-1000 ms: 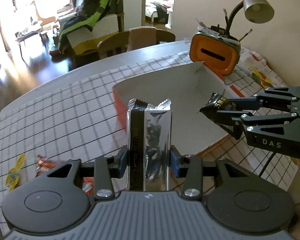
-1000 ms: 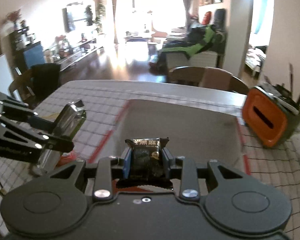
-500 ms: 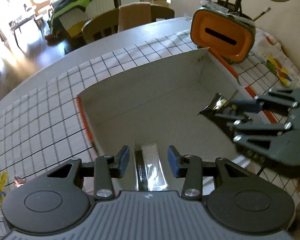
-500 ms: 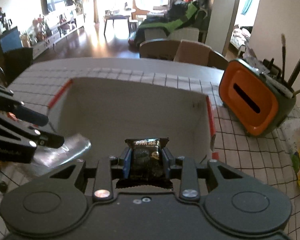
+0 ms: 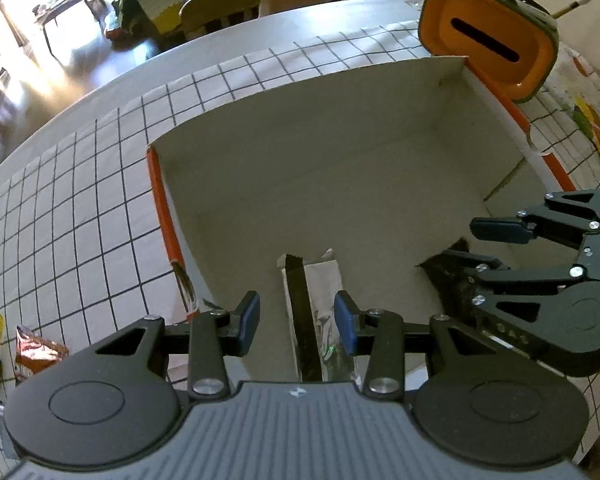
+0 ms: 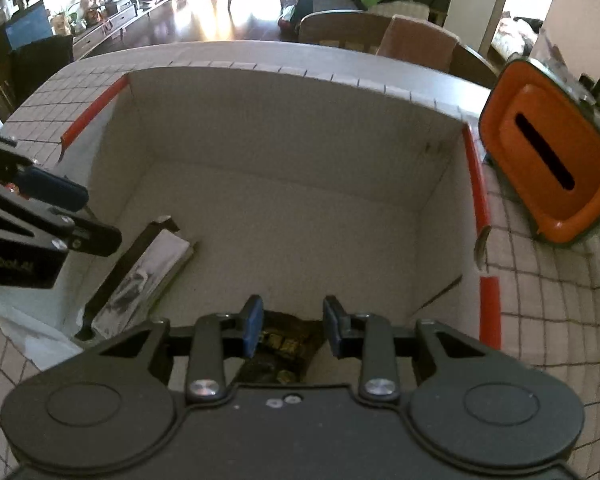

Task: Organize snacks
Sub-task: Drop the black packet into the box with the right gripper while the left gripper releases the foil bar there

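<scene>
A silver snack pack [image 5: 316, 312] with a black stripe lies on the floor of the open cardboard box [image 5: 300, 128], below my open left gripper [image 5: 296, 320]. It also shows in the right wrist view [image 6: 140, 276]. A dark snack packet [image 6: 284, 344] lies in the box under my open right gripper [image 6: 292, 330]. In the left wrist view the dark packet [image 5: 452, 276] sits beneath the right gripper [image 5: 472, 242]. Both grippers hover over the near part of the box [image 6: 284, 128].
An orange and green holder [image 5: 488, 36] with brushes stands by the box's far right corner [image 6: 548, 152]. Loose wrappers [image 5: 36, 352] lie on the checked tablecloth at the left. Chairs stand beyond the table's far edge.
Both grippers moved over the box and opened. The silver pack and the dark packet left the jaws and now lie on the box floor.
</scene>
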Demonstrator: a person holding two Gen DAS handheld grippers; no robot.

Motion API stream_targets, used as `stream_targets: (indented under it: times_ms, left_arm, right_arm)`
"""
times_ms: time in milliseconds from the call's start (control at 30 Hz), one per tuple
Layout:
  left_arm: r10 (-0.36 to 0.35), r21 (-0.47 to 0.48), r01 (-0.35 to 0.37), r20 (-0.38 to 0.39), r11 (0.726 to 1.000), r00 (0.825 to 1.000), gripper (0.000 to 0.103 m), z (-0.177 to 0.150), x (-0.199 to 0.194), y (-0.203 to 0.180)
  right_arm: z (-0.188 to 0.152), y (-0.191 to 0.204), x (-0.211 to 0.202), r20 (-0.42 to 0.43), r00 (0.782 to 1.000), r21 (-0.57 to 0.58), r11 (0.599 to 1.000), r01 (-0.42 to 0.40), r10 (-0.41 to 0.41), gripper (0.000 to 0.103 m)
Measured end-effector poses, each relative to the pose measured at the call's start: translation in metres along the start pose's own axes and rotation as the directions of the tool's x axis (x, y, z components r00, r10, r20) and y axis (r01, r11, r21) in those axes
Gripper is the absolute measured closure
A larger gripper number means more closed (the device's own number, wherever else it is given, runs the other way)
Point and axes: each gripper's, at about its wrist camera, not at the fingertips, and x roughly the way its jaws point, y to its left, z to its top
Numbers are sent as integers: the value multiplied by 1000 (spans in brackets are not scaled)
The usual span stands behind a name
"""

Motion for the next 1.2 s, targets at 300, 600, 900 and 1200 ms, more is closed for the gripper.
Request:
stream_targets:
  times_ms: [300,600,900,1200]
  left_arm:
    - [3,-40,-1,52,999,999,63,-11,-19,9]
    - [-8,-59,16,135,998,991,62,-26,-52,20]
    - [-30,-40,41,237,998,971,52,-51,-95,38]
    - [-46,-23,55,301,998,952,41,-84,-122,71]
  right_arm:
    - [1,-7,-26,44,996,31,996,-84,83,66]
    - [2,6,-64,140,984,57,991,-119,111,52]
    - [1,38,-111,254,961,61,990,-129,109,35]
    - [-1,81,-132,312,943,91,984,-156,120,19]
